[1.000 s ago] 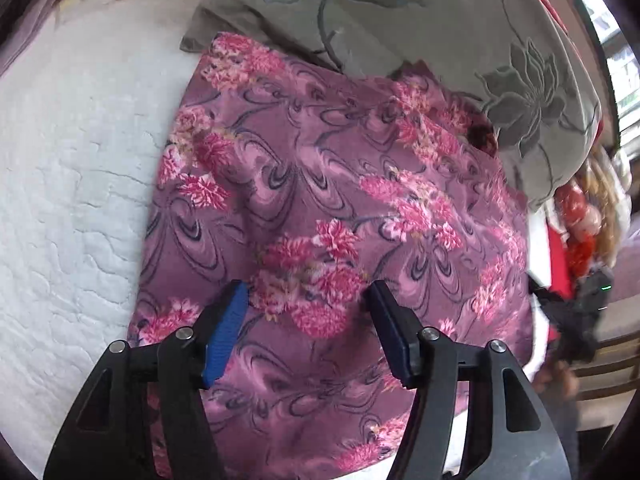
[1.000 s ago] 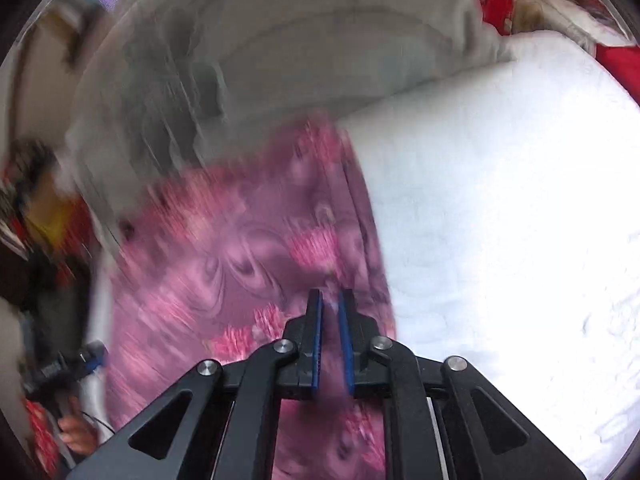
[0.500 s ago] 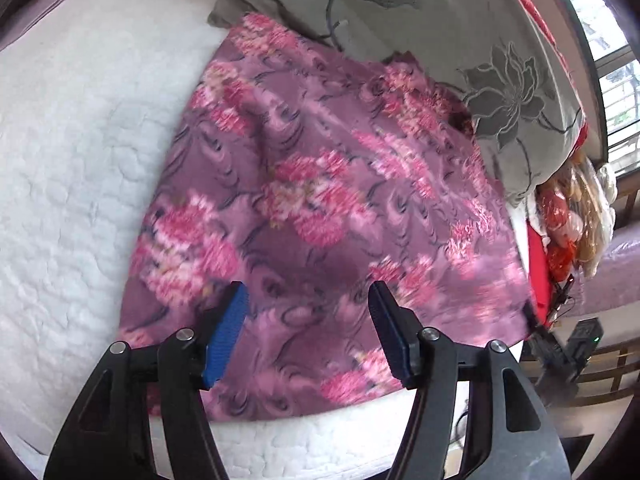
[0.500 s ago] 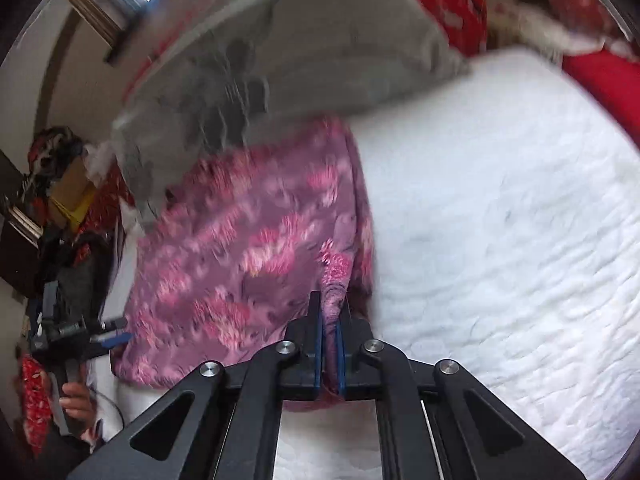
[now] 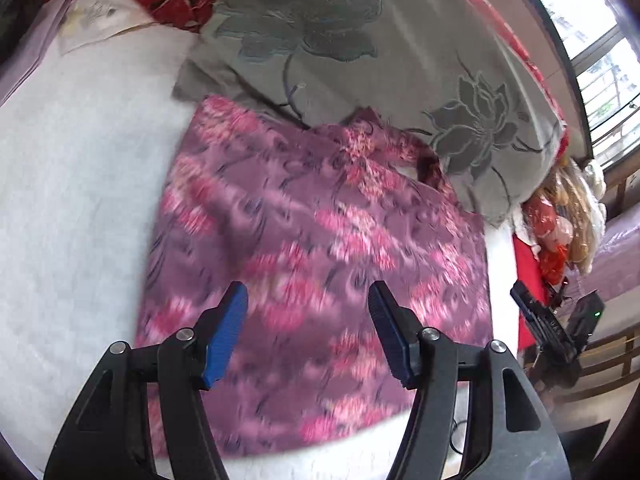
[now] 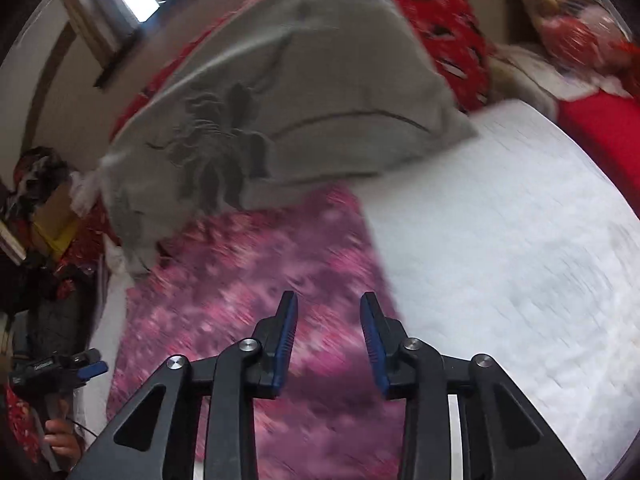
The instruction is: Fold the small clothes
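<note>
Folding the garment [image 5: 316, 264] well means we smooth each crease before regripping. Our left gripper [image 5: 308, 328] hangs released; our right gripper [image 6: 329, 340] has just been opening, nothing between its jaws. Silky purple floral cloth lies flat along the quilted white bed's [image 6: 500, 240] near edge, beside a grey pillow [image 5: 380, 48].

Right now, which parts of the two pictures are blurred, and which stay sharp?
Left wrist view: the purple floral garment is smeared, while the left claw looks sharp. Right wrist view: garment, grey pillow and white bed cover are blurred; the right claw looks crisp.
</note>
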`<state>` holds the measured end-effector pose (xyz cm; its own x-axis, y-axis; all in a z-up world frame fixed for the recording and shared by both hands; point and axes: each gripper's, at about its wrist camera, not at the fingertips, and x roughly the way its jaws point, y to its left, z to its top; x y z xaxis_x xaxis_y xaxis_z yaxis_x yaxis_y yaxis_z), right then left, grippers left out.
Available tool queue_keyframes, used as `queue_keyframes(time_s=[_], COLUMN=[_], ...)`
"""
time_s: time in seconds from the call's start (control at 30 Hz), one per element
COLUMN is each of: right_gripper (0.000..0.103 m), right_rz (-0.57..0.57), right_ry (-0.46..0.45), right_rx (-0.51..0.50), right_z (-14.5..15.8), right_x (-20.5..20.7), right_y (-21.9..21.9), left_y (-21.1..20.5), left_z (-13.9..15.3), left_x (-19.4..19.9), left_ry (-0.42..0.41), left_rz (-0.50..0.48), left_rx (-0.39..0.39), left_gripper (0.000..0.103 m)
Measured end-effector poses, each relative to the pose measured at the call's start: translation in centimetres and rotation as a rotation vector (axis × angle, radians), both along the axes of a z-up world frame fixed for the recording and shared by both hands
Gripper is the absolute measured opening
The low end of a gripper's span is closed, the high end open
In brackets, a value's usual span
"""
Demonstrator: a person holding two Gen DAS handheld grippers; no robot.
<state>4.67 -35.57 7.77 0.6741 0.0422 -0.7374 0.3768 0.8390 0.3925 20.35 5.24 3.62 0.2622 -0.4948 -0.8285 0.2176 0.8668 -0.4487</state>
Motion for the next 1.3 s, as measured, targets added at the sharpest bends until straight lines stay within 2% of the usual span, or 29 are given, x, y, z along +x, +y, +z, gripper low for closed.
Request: queue_keyframes(time_s=[0.07, 0.1, 0.13, 0.17, 0.2, 0.23, 0.3, 0.37, 0.4, 0.5, 0.53, 0.57, 0.6, 0.63, 0.7, 0.93, 1.07, 1.13, 1.2, 1.23, 1.27, 1.3], right_gripper=[0.035, 0.034, 0.033, 0.033, 0.033, 0.033, 0.033, 0.035, 0.035, 0.038, 0.042, 0.045, 0.046, 0.046, 0.047, 0.048, 0.048, 0.055, 0.060, 0.061, 0.060, 0.060], right_rz=[0.003, 0.000, -0.004, -0.007, -0.020, -0.029, -0.037, -0.053, -0.068, -0.084, -0.089, -0.093, -0.091, -0.100, -0.099, -0.073, -0.039, -0.032, -0.020, -0.009, -0.010, -0.018], right_ry=[0.008, 0.037, 0.081, 0.149, 0.110, 0.091, 0.120, 0.053, 0.023, 0.057, 0.095, 0.165, 0.166, 0.123, 0.120, 0.185, 0.134, 0.141, 0.216, 0.233, 0.203, 0.217], right_rx=[-0.001, 0.007, 0.006, 0.005, -0.017, -0.031, -0.030, -0.045, -0.068, -0.101, -0.099, -0.089, -0.088, -0.110, -0.142, -0.138, -0.090, -0.100, -0.107, -0.102, -0.110, -0.104], right_z=[-1.2, -2.8, -4.3, -6.1, -6.5, -6.1, -5.2, -3.8, -3.1, -3.8, -4.6, -6.0, -7.1, -6.8, -6.9, -5.5, -3.4, -3.7, -5.4, -5.9, -5.4, -5.1], right_x=[2.0, 3.4, 3.9, 4.9, 4.9, 4.8, 5.3, 5.3, 5.6, 7.3, 7.8, 8.3, 8.4, 7.9, 7.9, 8.7, 6.4, 4.0, 3.2, 2.8, 2.4, 2.4], right_y=[0.4, 0.6, 0.6, 0.7, 0.9, 1.0, 1.0, 1.0, 0.8, 0.1, -0.2, -0.6, -0.7, -0.6, -0.1, -0.1, 1.3, 1.8, 2.1, 1.8, 1.8, 1.7], left_y=[-1.4, -1.5, -2.1, -2.5, -2.7, -3.1, -3.2, -3.3, -3.6, -4.9, -5.8, -6.2, -6.6, -7.0, -7.8, -7.7, -7.7, -7.5, -7.1, -6.9, -6.4, -5.9], left_z=[-1.8, -2.8, -4.2, -4.7, -4.4, -4.0, -3.0, -1.7, -1.1, -1.6, -2.7, -3.7, -4.3, -4.2, -4.2, -4.2, -4.1, -4.3, -4.0, -3.7, -3.2, -2.6], left_x=[1.2, 1.3, 1.6, 1.6, 1.3, 1.2, 1.1, 1.0, 1.1, 1.9, 2.5, 2.8, 2.9, 2.7, 2.6, 2.8, 2.6, 2.3, 1.9, 1.6, 1.0, 0.5], left_ry=[0.008, 0.014, 0.023, 0.001, -0.032, -0.037, -0.033, -0.068, -0.091, -0.114, -0.082, -0.059, -0.068, -0.093, -0.108, -0.096, -0.092, -0.088, -0.078, -0.072, -0.067, -0.070], left_rz=[0.000, -0.002, -0.008, -0.017, -0.025, -0.036, -0.050, -0.042, -0.036, -0.002, 0.003, 0.007, 0.010, 0.010, 0.012, 0.010, 0.005, 0.010, 0.012, 0.011, 0.009, 0.003], left_rx=[0.060, 0.098, 0.145, 0.150, 0.153, 0.165, 0.154, 0.099, 0.098, 0.165, 0.202, 0.240, 0.273, 0.287, 0.310, 0.307, 0.317, 0.318, 0.319, 0.318, 0.310, 0.290], left_gripper=[0.062, 0.062, 0.063, 0.068, 0.070, 0.070, 0.071, 0.071, 0.071, 0.073, 0.073, 0.078, 0.084, 0.085, 0.088, 0.088, 0.088, 0.088, 0.088, 0.088, 0.088, 0.088])
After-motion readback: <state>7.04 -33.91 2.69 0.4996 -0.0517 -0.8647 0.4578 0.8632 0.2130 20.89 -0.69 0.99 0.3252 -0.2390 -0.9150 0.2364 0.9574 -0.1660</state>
